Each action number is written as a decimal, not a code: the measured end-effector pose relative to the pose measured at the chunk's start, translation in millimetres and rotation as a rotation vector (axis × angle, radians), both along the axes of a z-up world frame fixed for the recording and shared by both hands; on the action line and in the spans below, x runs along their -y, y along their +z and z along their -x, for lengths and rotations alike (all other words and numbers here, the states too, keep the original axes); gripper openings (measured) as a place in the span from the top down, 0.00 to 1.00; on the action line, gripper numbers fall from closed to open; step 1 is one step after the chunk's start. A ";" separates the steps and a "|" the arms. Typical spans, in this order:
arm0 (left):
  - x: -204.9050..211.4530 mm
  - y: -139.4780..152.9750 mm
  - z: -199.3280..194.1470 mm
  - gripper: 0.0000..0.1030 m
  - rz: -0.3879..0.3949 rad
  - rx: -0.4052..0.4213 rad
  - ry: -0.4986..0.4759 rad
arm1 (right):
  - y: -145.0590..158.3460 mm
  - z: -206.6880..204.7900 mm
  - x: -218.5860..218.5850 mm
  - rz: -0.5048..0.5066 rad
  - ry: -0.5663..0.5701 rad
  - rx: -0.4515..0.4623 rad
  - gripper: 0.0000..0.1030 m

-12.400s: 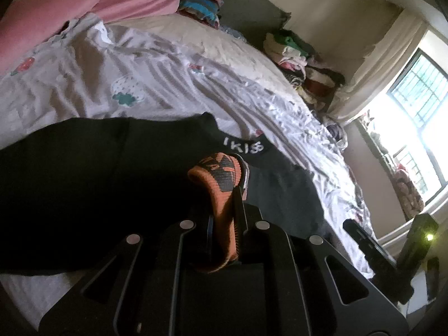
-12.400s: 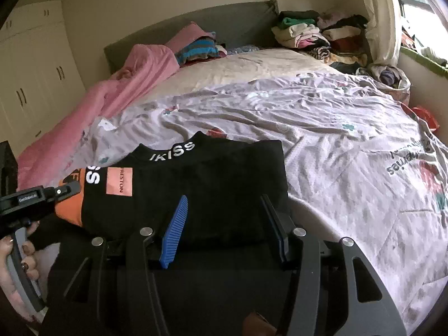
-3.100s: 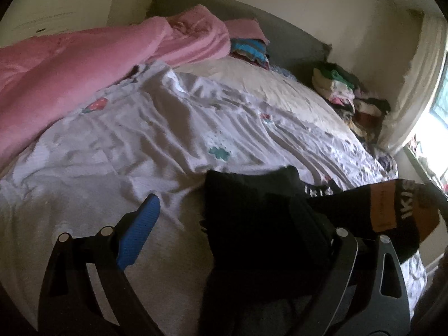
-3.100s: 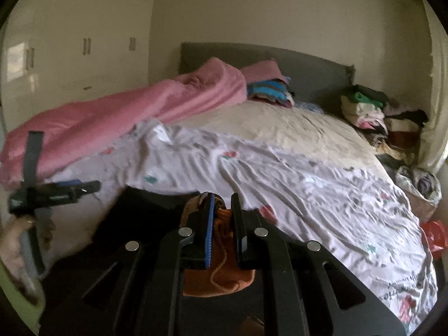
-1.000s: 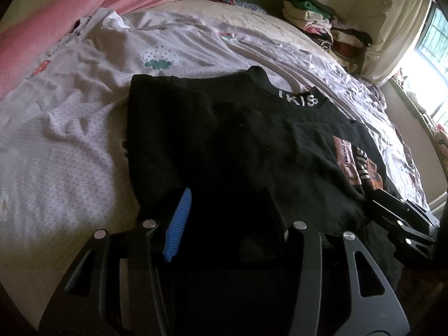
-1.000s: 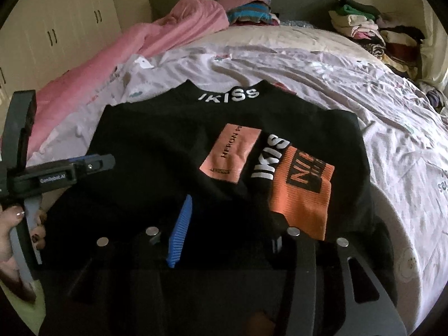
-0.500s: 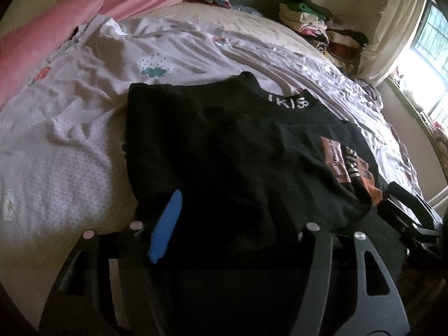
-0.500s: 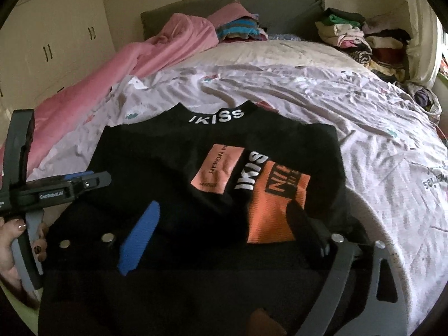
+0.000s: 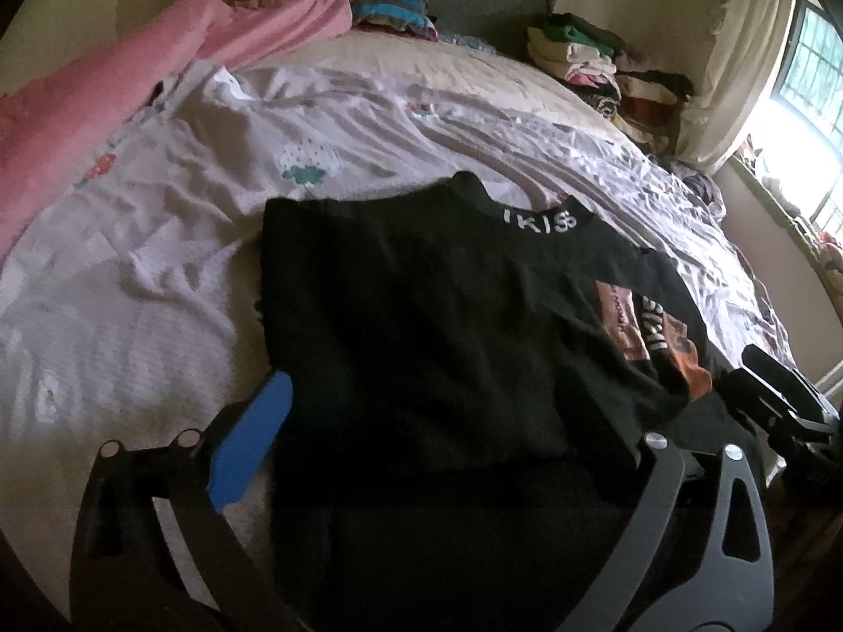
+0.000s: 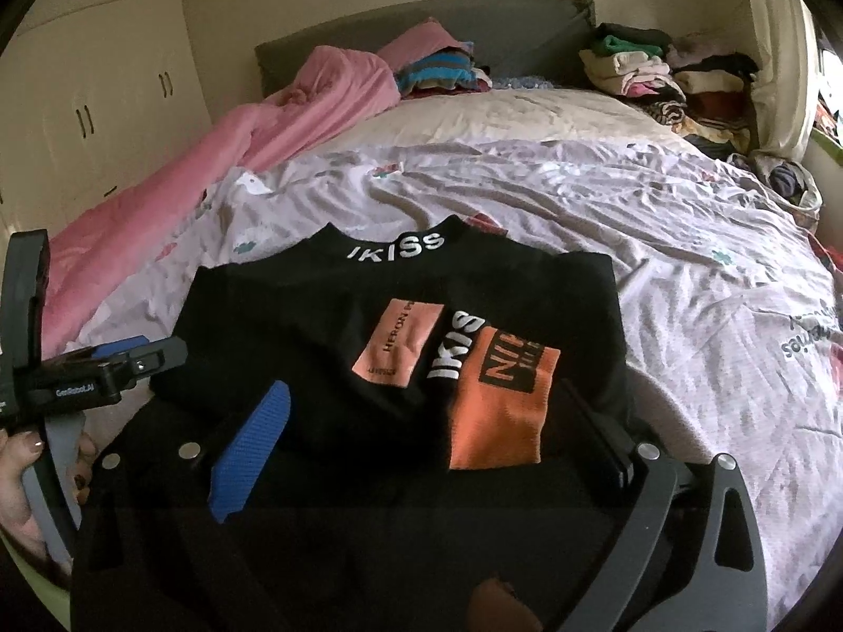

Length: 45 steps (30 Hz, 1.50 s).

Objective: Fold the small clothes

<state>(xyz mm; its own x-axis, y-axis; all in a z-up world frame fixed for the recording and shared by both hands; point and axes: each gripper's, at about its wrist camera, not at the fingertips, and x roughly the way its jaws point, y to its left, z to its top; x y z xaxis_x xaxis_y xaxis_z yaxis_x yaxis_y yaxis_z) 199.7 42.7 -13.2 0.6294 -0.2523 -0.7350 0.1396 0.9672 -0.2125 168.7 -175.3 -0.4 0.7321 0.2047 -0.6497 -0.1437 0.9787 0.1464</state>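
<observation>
While the left gripper [image 9: 453, 453] is spreading its jaws wider than a moment ago, empty over the black top [image 10: 326, 326] lying on the bed [image 10: 685, 242], the right gripper [image 10: 437, 437] is widening too, so both sleeves, probably, are folded in.

The sweater [image 10: 326, 337] is black, with white letters on its collar, a salmon patch and an orange cuff [image 10: 500, 405]. The sheet [image 10: 658, 231] is pale lilac with small prints. The blanket [image 10: 221, 152] at far left is pink.
</observation>
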 end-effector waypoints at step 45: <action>-28.8 47.6 102.7 0.09 -0.030 0.104 0.077 | 49.6 82.7 41.2 0.045 -0.021 0.118 0.05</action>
<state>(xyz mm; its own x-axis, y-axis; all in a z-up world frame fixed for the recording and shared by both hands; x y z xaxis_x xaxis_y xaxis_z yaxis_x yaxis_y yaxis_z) 97.0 71.5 34.4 0.7192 -0.1793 -0.6713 0.0849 0.9816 -0.1712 86.0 -216.5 49.2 0.8078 0.1617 -0.5669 -0.1372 0.9868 0.0859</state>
